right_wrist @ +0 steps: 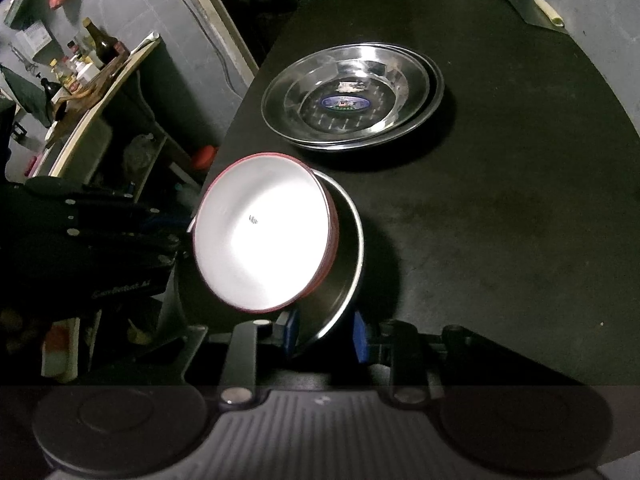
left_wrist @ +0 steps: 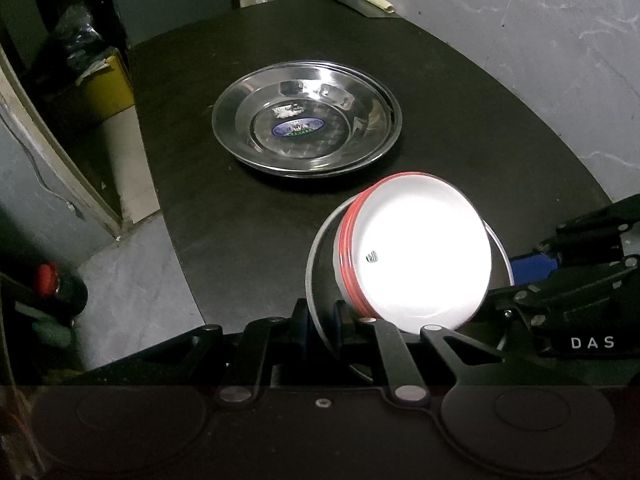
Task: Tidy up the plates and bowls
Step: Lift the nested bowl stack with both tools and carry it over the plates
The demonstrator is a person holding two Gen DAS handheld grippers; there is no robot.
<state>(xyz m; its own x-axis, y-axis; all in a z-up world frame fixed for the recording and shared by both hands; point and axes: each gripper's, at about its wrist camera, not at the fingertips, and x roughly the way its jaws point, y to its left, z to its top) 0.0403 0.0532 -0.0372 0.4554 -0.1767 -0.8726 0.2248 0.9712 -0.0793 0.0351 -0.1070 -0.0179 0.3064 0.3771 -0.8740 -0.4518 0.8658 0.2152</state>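
The white bowls (left_wrist: 420,256), a small nested stack with red rims, sit tilted inside a steel plate (right_wrist: 344,280) that is itself tipped up on edge, so their open faces turn toward the cameras. The tilt looks like the result of a two-sided carry: each hand-held gripper pinches the plate's thin rim from an opposite side.

The left hand-held gripper (left_wrist: 322,320) has its blue pads closed tight on the rim at the near left edge of the plate. The right hand-held gripper (right_wrist: 326,334) has its jaws narrowed around the opposite edge, the rim passing between the blue pads; it appears to grip, though the contact is hard to confirm.

Beyond the held plate, farther across the dark tabletop (left_wrist: 460,140), lies the stack of steel plates (left_wrist: 306,120), flat, a label in the top one. That stack is probably where the held plate belongs. The bowls would slide if tipped further.
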